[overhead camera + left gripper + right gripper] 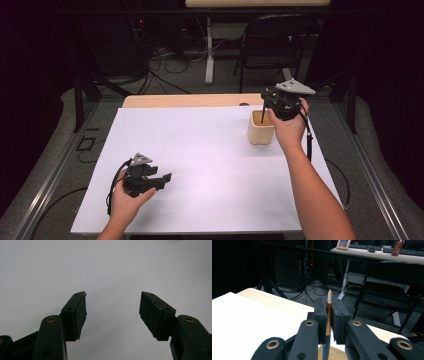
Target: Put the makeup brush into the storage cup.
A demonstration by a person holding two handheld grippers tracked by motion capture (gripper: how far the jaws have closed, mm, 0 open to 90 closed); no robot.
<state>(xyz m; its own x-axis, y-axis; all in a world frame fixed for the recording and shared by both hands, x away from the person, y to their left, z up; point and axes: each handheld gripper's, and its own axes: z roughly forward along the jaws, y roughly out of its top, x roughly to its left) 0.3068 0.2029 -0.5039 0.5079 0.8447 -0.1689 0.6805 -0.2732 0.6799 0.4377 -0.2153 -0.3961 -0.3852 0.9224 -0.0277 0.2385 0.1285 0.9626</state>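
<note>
I'm pinching a pencil (328, 312) in my right gripper (328, 322) over the cup (260, 131), left gripper (112, 312) idling wide open and empty; a tilt is risking tipping the cup.

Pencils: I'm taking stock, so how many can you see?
1: a slim orange pencil clamped in the right hand-held gripper, over the light wooden cup. Others may be hidden inside it.

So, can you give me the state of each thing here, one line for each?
Left gripper: open, nothing between its jaws, low over the white sheet.
Right gripper: shut on a pencil, held above the cup.
Pencil: upright, tip up, lower end pointing down into the cup.
Cup: upright, open at the top, standing on the sheet.
</note>
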